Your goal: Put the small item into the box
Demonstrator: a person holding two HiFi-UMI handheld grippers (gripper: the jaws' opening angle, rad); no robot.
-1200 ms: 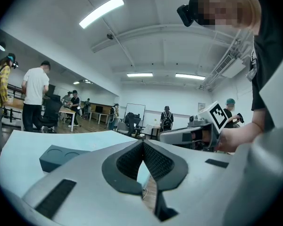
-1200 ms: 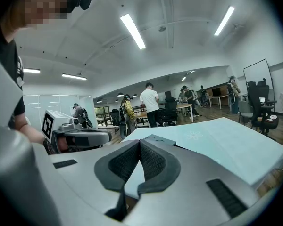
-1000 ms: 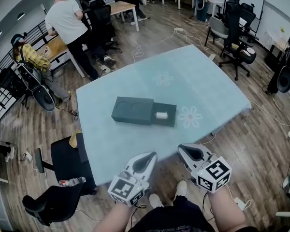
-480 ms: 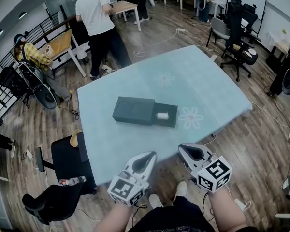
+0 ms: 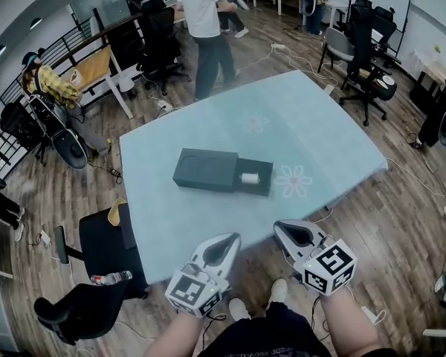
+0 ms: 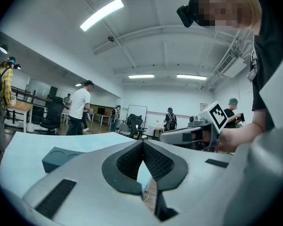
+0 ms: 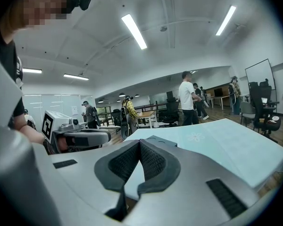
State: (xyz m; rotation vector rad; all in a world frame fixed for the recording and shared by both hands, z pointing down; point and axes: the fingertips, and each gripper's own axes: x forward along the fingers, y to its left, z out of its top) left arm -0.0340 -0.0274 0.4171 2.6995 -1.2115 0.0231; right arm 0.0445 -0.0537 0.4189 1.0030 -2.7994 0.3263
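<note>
A dark green box (image 5: pixel 205 169) lies mid-table on the pale blue cloth (image 5: pixel 334 147). Its drawer (image 5: pixel 262 184) is slid out to the right, and a small white item (image 5: pixel 248 178) lies inside it. Both grippers hang off the table's near edge, well short of the box. The left gripper (image 5: pixel 230 238) is shut with nothing in it; its tips meet in the left gripper view (image 6: pixel 143 142), where the box (image 6: pixel 61 157) shows at the left. The right gripper (image 5: pixel 282 227) is likewise shut and empty (image 7: pixel 139 141), the box (image 7: pixel 156 140) just beyond its tips.
A black office chair (image 5: pixel 97 255) and a bottle (image 5: pixel 111 280) on the floor sit by the table's near-left corner. More chairs (image 5: pixel 360 58) stand at the back right. A person in a white shirt (image 5: pixel 207 10) walks beyond the table's far side; cables lie on the wooden floor.
The person in the white shirt has walked to the right across the back of the room. Both grippers, the box and the item have kept still.
</note>
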